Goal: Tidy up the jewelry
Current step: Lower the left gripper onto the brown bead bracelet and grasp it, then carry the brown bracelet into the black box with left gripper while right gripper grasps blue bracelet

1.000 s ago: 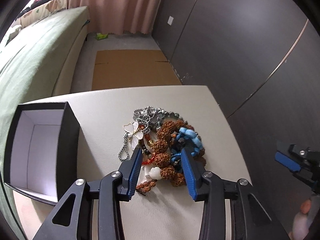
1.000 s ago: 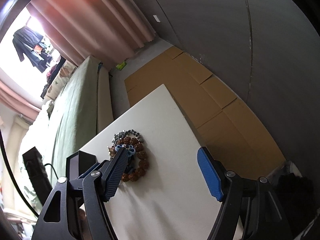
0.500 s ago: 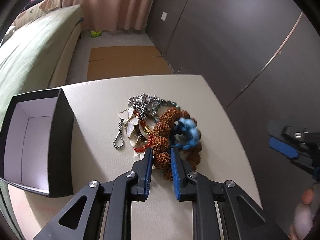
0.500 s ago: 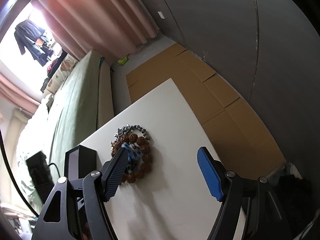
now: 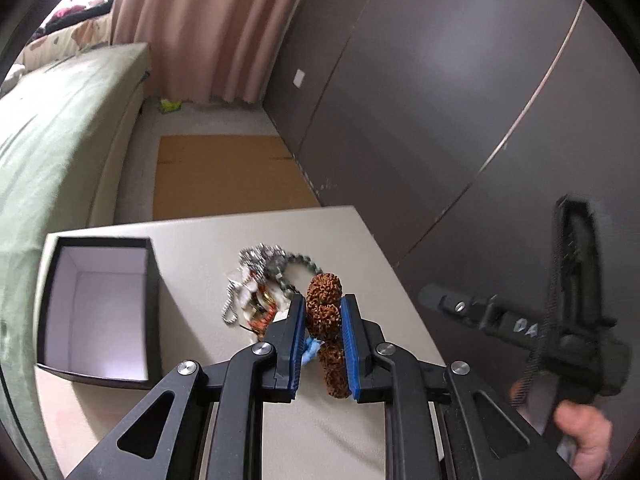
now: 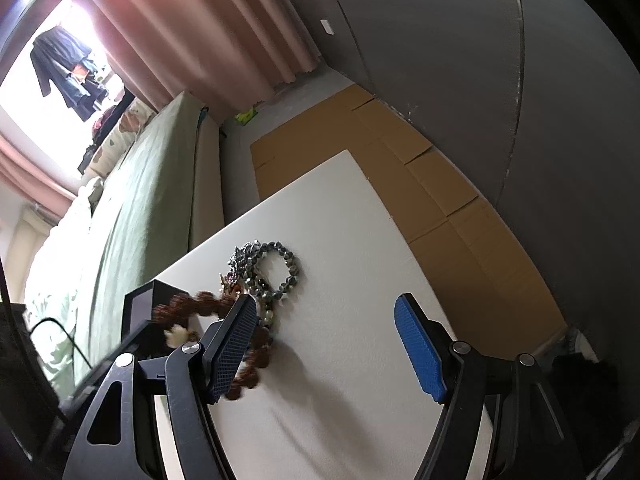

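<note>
My left gripper [image 5: 323,312] is shut on a brown bead bracelet [image 5: 326,308] and holds it above the white table [image 5: 200,236]; a blue bead piece [image 5: 313,350] hangs beside it. The bracelet shows blurred in the right wrist view [image 6: 192,306]. The remaining jewelry pile [image 5: 260,284] of silver chain, grey beads and a flower piece lies on the table. A grey bead bracelet [image 6: 280,268] lies on the table in the right wrist view. An open black box [image 5: 100,308] with a white inside stands at the left. My right gripper [image 6: 328,328] is open and empty above the table.
A green bed [image 5: 52,140] runs along the left. Flat cardboard [image 5: 224,176] lies on the floor beyond the table. A dark wall [image 5: 440,100] stands at the right. The table's right edge [image 5: 392,264] is near the right gripper body [image 5: 560,320].
My left gripper closed on the brown bead bracelet and lifted it off the pile, with the blue beads coming along. The right gripper stayed open and shifted slightly.
</note>
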`<state>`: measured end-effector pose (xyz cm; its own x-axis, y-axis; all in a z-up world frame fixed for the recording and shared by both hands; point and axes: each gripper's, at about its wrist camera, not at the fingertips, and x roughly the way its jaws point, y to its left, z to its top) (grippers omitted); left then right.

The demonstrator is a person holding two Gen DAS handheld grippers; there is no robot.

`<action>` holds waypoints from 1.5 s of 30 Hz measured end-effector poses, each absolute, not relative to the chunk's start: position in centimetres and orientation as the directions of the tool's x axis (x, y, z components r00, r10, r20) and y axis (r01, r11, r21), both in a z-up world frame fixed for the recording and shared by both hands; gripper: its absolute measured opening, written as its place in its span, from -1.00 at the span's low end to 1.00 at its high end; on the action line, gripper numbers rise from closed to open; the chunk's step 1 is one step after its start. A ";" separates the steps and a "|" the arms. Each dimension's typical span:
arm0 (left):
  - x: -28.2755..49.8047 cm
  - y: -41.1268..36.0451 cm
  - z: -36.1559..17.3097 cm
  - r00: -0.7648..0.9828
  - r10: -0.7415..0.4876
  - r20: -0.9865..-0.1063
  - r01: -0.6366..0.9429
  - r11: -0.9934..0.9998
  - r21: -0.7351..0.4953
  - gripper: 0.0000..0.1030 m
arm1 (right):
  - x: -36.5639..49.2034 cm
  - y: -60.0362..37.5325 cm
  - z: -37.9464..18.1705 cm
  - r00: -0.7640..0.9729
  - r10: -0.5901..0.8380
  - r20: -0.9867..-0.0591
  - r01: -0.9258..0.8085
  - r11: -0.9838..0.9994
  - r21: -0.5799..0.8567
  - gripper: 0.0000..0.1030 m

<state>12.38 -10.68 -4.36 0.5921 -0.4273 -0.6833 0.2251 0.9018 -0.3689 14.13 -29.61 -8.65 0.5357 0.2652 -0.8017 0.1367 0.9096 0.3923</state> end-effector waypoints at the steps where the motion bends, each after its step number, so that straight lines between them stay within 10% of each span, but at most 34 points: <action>1: 12.2 -10.2 -4.0 0.604 -0.421 -0.677 0.219 0.904 -0.367 -0.64 | 14.1 -29.4 -8.7 0.533 0.268 -0.803 0.134 0.910 0.392 0.41; 23: 10.2 0.9 -1.1 0.725 -0.319 -0.610 0.041 0.905 -0.424 -0.64 | 16.6 -22.3 -15.4 0.323 0.237 -0.916 0.040 0.964 0.263 0.39; 27: 9.7 2.5 -0.3 0.748 -0.311 -0.586 0.026 0.896 -0.443 -0.64 | 16.4 -20.8 -15.3 0.329 0.211 -0.921 -0.014 0.976 0.219 -0.55; 45: 11.2 6.4 -2.5 0.730 -0.333 -0.596 -0.061 0.838 -0.542 -0.57 | 14.2 -16.7 -9.7 0.468 0.503 -0.726 -0.121 0.851 0.511 -0.57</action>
